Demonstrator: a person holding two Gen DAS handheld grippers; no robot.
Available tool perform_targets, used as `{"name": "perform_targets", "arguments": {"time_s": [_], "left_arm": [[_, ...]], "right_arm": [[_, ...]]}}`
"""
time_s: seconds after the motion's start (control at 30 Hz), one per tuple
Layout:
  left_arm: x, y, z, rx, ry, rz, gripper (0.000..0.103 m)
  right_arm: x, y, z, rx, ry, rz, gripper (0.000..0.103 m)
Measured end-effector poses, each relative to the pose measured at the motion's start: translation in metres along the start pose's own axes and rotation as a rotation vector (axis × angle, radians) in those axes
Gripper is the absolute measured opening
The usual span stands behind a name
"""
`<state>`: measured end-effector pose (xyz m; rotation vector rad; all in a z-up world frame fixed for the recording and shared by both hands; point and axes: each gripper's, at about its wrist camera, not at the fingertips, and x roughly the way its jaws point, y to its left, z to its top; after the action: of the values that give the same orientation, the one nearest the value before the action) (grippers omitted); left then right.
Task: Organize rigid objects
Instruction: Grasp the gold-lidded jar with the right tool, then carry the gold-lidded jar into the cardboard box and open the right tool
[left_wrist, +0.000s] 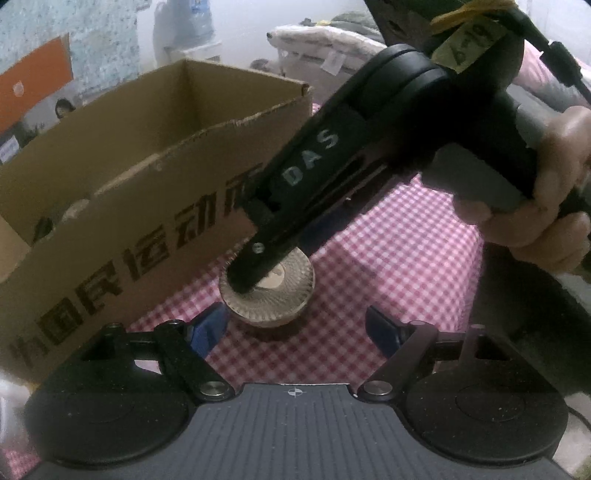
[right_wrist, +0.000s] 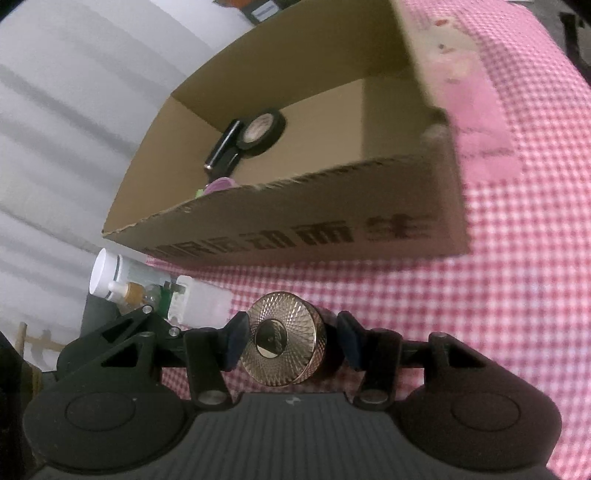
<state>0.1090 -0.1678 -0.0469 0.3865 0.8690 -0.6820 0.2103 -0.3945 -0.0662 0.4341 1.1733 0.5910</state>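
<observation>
Gold jar (right_wrist: 283, 349) on the checked cloth (right_wrist: 498, 295), just before the box (right_wrist: 295, 236), between the right gripper (right_wrist: 291, 341) pads; near pad touching, far pad a sliver off, grip uncertain. Seen only from the right wrist: tape roll (right_wrist: 263, 129), black tube (right_wrist: 223, 146) and purple piece (right_wrist: 221, 185) inside the box; bottles (right_wrist: 155, 291) at the cloth's edge. From the left wrist: left gripper (left_wrist: 295, 328) wide open, empty, just short of the jar (left_wrist: 267, 295), partly hidden by the right gripper (left_wrist: 258, 266); hand (left_wrist: 550, 192) on its handle.
</observation>
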Motion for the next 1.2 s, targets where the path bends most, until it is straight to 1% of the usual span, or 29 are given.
{"name": "perform_targets", "arguments": {"time_s": [0.1,0.23,0.33,0.4,0.5,0.57,0.8,1.0,1.2], "left_arm": [[0.002,0.0,0.004,0.022,-0.001,0.041,0.083],[0.014,0.002,0.01,0.021,0.026,0.063,0.082],[0.022,0.009,0.013,0.013,0.045,0.067,0.077],[0.026,0.011,0.014,0.005,0.058,0.063,0.069],[0.03,0.017,0.016,-0.002,0.069,0.063,0.061],[0.03,0.019,0.017,-0.01,0.071,0.053,0.058],[0.029,0.022,0.018,-0.028,0.075,0.054,0.056],[0.012,0.019,0.019,-0.048,0.053,0.056,0.056],[-0.03,0.02,0.028,-0.073,-0.025,0.093,0.056]], "right_arm": [[-0.007,-0.006,-0.003,0.031,-0.013,0.019,0.055],[-0.01,-0.008,-0.004,0.032,-0.017,0.027,0.055],[-0.007,-0.007,-0.005,0.026,-0.008,0.031,0.055],[-0.004,-0.006,-0.006,0.025,-0.006,0.03,0.055],[-0.002,-0.008,-0.007,0.028,-0.005,0.036,0.055],[-0.002,-0.007,-0.007,0.024,-0.006,0.039,0.055],[-0.005,-0.004,-0.011,-0.001,-0.02,0.025,0.054],[-0.009,0.007,-0.015,-0.014,-0.031,0.017,0.053],[-0.034,0.034,-0.014,-0.081,-0.088,0.011,0.053]]}}
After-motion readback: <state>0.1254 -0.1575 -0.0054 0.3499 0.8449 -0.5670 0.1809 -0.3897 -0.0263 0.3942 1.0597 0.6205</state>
